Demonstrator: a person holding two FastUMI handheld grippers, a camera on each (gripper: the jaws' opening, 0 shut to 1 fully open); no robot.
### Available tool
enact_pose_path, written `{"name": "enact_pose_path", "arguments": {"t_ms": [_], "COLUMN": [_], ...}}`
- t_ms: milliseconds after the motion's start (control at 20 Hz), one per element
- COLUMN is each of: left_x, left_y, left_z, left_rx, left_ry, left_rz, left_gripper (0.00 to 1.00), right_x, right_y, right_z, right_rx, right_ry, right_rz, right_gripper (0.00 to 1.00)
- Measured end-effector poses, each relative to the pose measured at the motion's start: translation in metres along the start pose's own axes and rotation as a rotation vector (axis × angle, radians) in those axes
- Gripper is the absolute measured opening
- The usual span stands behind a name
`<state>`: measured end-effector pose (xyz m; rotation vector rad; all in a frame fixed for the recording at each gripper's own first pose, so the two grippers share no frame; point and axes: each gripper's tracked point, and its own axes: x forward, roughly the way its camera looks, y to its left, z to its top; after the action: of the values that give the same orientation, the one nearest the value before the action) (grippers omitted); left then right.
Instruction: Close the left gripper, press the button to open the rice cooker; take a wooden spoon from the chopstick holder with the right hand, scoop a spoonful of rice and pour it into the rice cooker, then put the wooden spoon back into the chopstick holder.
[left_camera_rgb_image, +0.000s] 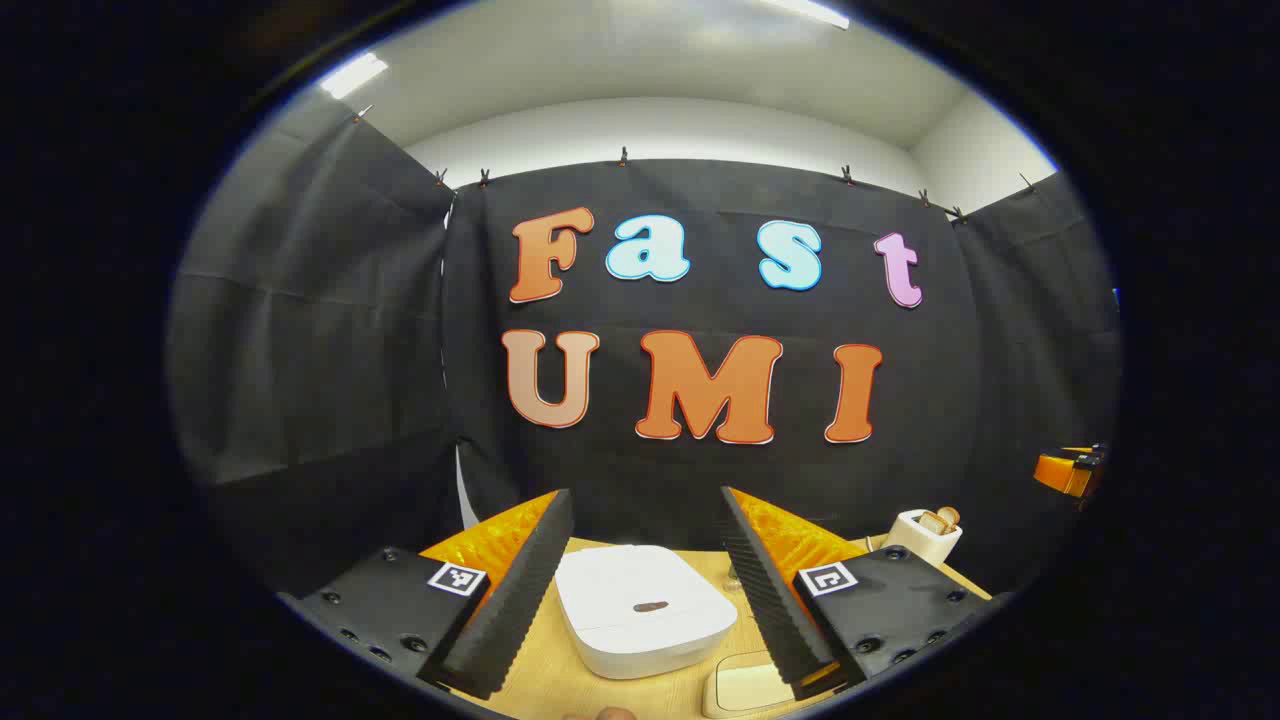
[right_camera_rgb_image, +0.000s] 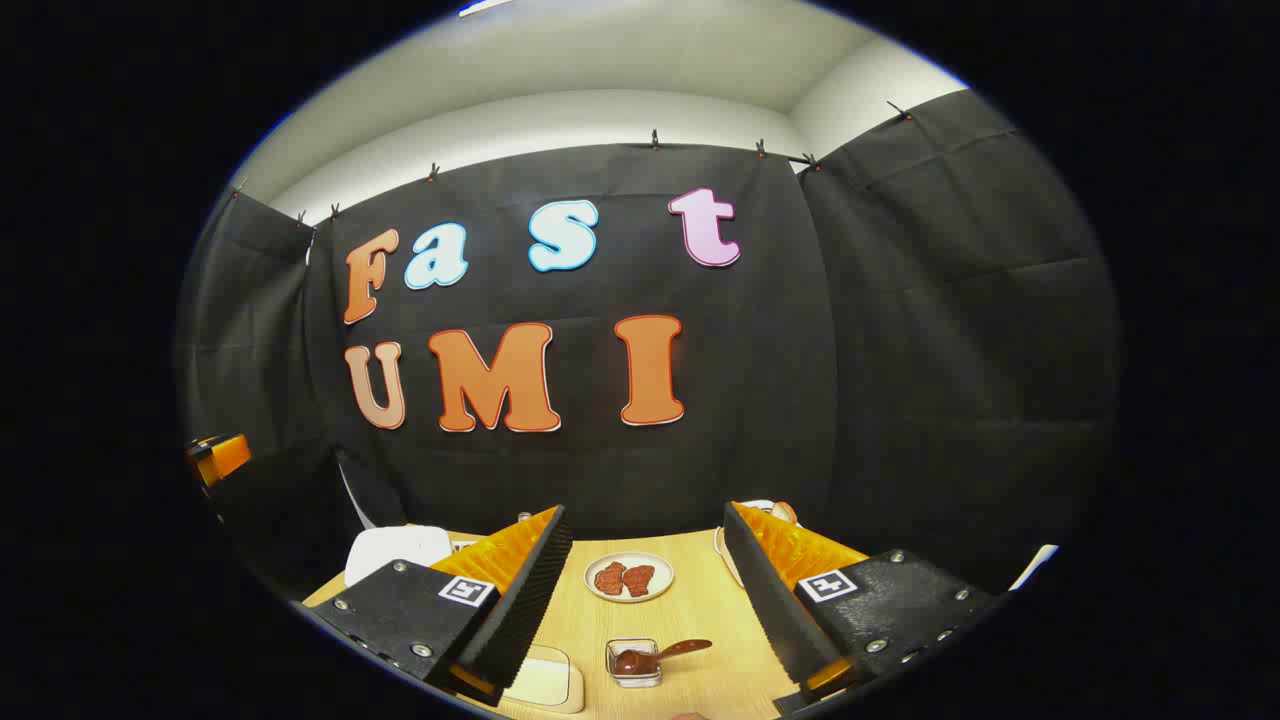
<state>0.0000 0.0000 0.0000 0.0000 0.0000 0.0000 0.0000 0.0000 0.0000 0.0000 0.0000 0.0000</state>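
The white rice cooker (left_camera_rgb_image: 645, 610) sits shut on the wooden table (left_camera_rgb_image: 560, 690), a small brown button (left_camera_rgb_image: 650, 606) on its lid. My left gripper (left_camera_rgb_image: 645, 495) hovers open above and in front of it, with the cooker seen between the two fingers. A white chopstick holder (left_camera_rgb_image: 925, 535) with wooden handles (left_camera_rgb_image: 940, 518) stands at the back right. My right gripper (right_camera_rgb_image: 645, 510) is open and holds nothing. The cooker (right_camera_rgb_image: 398, 550) lies to its left. Part of the holder (right_camera_rgb_image: 770, 510) peeks out behind its right finger.
A round plate (right_camera_rgb_image: 628, 577) with reddish food lies ahead of the right gripper. Nearer stands a small glass dish (right_camera_rgb_image: 635, 660) of dark sauce with a small spoon. A cream square dish (right_camera_rgb_image: 545, 680) (left_camera_rgb_image: 745, 688) sits near the table's front. Black cloth walls close the booth.
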Motion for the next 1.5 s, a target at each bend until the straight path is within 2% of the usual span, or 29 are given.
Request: {"name": "enact_pose_path", "arguments": {"t_ms": [200, 550, 1050, 1250, 1300, 1350, 1450, 1500], "left_x": [0.007, 0.017, 0.024, 0.024, 0.025, 0.025, 0.031, 0.029], "left_y": [0.003, 0.021, 0.021, 0.037, 0.035, 0.03, 0.028, 0.018], "left_z": [-0.01, 0.0, -0.008, -0.004, -0.006, -0.016, -0.027, -0.032], "left_rx": [-0.031, -0.021, -0.025, 0.008, 0.011, 0.011, 0.016, 0.005], "left_ry": [0.033, 0.014, 0.034, 0.015, 0.021, 0.052, 0.09, 0.095], "left_rz": [0.0, 0.021, -0.008, 0.05, 0.043, 0.032, 0.015, -0.031], "left_gripper": [0.98, 0.96, 0.96, 0.18, 0.19, 0.07, 0.07, 0.05], "right_x": [0.007, 0.01, 0.002, 0.0, -0.001, 0.0, -0.001, -0.002], "right_y": [0.003, 0.011, 0.008, 0.005, 0.004, 0.003, 0.001, 0.0], "right_z": [0.001, -0.002, -0.007, -0.008, -0.008, -0.009, -0.011, -0.013], "right_rx": [-0.02, -0.047, -0.058, -0.061, -0.061, -0.059, -0.056, -0.053], "right_ry": [-0.004, -0.01, 0.001, 0.004, 0.005, 0.006, 0.011, 0.013], "right_rz": [-0.019, -0.037, -0.072, -0.08, -0.082, -0.085, -0.089, -0.09], "right_gripper": [0.95, 0.95, 0.95, 0.95, 0.95, 0.95, 0.95, 0.95]}}
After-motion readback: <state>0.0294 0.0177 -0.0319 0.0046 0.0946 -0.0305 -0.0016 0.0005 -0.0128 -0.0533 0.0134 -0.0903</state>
